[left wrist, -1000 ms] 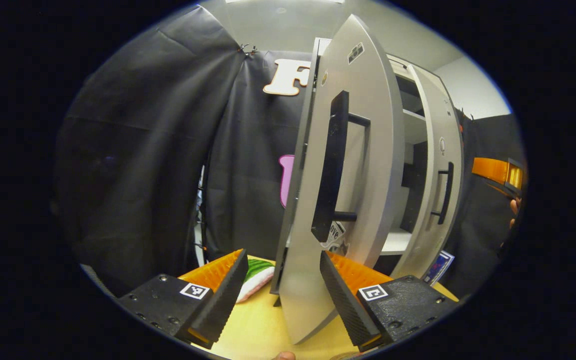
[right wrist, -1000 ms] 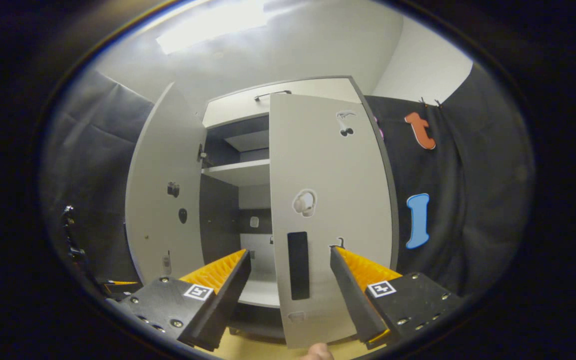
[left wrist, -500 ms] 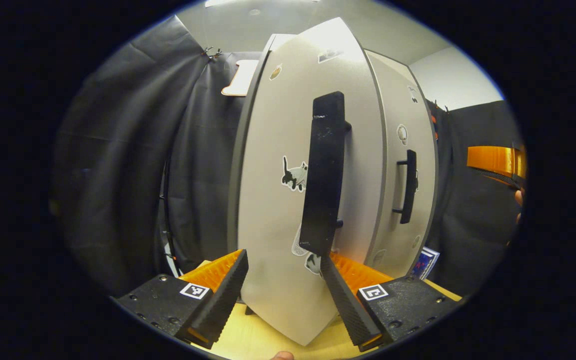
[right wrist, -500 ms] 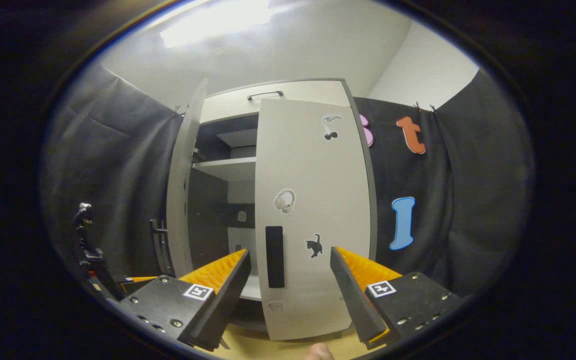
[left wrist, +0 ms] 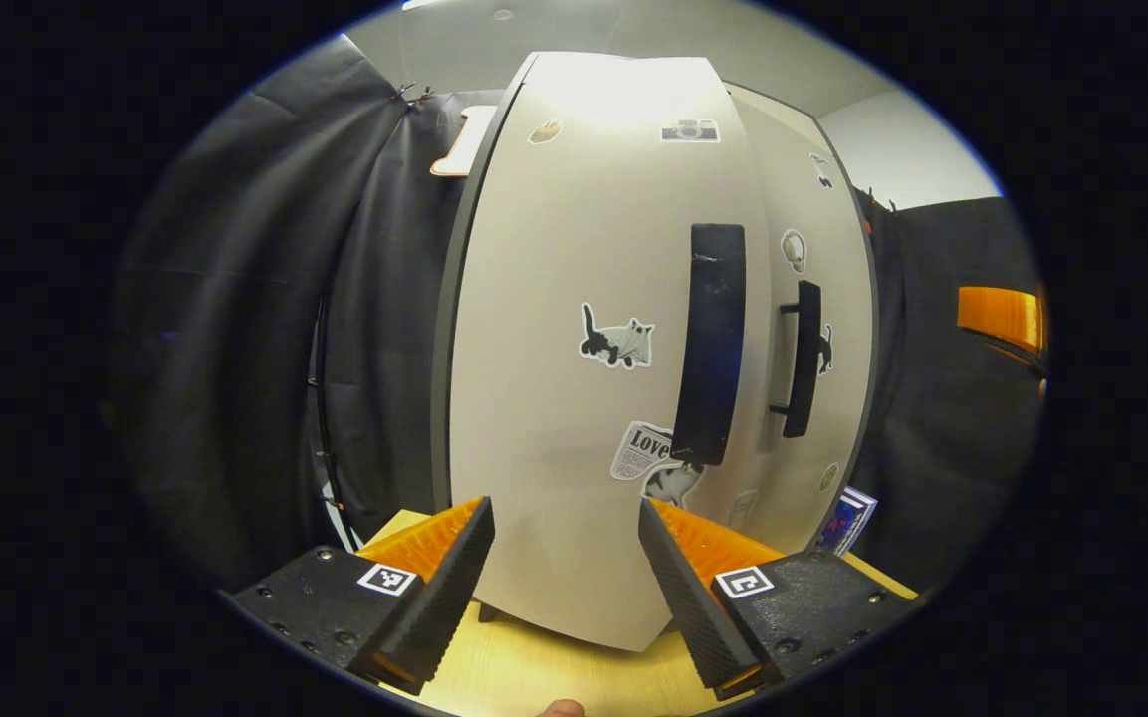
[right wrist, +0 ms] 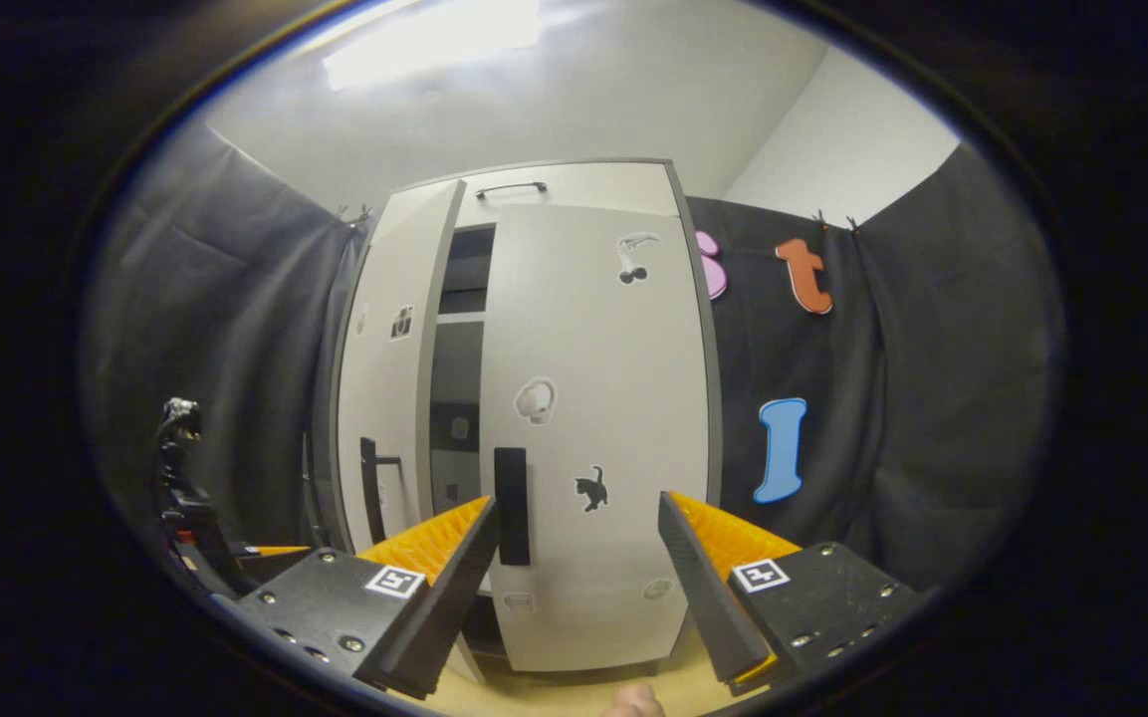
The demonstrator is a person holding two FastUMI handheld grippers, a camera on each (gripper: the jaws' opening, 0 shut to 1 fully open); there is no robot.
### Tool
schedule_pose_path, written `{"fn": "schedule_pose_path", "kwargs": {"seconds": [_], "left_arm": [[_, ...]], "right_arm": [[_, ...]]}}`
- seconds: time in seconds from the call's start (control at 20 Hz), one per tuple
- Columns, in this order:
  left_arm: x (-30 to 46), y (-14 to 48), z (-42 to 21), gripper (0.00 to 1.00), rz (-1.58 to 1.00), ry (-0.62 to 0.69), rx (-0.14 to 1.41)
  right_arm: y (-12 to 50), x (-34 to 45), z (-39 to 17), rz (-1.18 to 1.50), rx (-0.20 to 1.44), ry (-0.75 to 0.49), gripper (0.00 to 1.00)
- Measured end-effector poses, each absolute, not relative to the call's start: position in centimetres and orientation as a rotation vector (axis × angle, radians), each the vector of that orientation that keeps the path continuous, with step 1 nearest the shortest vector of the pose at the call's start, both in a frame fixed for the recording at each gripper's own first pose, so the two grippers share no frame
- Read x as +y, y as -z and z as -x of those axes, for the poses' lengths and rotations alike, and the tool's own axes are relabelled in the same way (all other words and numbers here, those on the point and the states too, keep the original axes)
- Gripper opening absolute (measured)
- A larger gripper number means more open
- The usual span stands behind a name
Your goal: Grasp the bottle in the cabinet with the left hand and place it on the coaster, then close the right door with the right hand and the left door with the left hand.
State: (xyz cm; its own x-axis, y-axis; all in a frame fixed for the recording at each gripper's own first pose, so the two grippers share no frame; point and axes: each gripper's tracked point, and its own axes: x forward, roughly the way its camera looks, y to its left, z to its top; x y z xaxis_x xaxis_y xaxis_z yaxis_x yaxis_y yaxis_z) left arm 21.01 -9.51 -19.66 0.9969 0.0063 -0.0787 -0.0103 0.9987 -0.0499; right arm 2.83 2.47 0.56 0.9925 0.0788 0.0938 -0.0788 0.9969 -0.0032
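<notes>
The pale grey cabinet stands close in front of me on the table. In the left gripper view its left door (left wrist: 574,398), with cat stickers and a black handle (left wrist: 715,344), faces me almost flat. My left gripper (left wrist: 564,588) is open just before the door's lower part, holding nothing. The right door (left wrist: 822,299) and its handle (left wrist: 804,358) lie beyond. In the right gripper view the right door (right wrist: 598,438) looks shut, while the left door (right wrist: 394,378) stands slightly ajar, a narrow dark gap (right wrist: 454,398) showing shelves. My right gripper (right wrist: 578,588) is open and empty, apart from the door.
The cabinet rests on a yellow wooden table (left wrist: 524,677). A small blue and white card (left wrist: 847,520) leans by the cabinet's right side. The right gripper's body (left wrist: 1002,314) shows at the far right edge. A black stand (right wrist: 175,468) rises at the left.
The left door has swung from edge-on and wide open to nearly shut. The right door has closed against the cabinet, and the opening between the doors has narrowed to a slit.
</notes>
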Motion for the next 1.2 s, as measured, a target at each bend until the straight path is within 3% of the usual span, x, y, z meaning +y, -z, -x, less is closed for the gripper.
{"fn": "schedule_pose_path", "kwargs": {"seconds": [0.35, 0.75, 1.2], "left_arm": [[-10.9, 12.9, -20.6, 0.93, 0.07, 0.005, 0.016], [-16.1, 6.1, -20.8, 0.93, 0.055, 0.058, -0.032], [-26.6, 5.0, -20.2, 0.93, 0.036, 0.149, -0.051]], "right_arm": [[-1.0, 1.3, -3.6, 0.01, -0.105, -0.067, 0.96], [-3.6, -4.3, -4.1, 0.026, -0.126, 0.002, 0.93], [-4.8, -12.5, -4.2, 0.088, -0.127, 0.049, 0.94]]}}
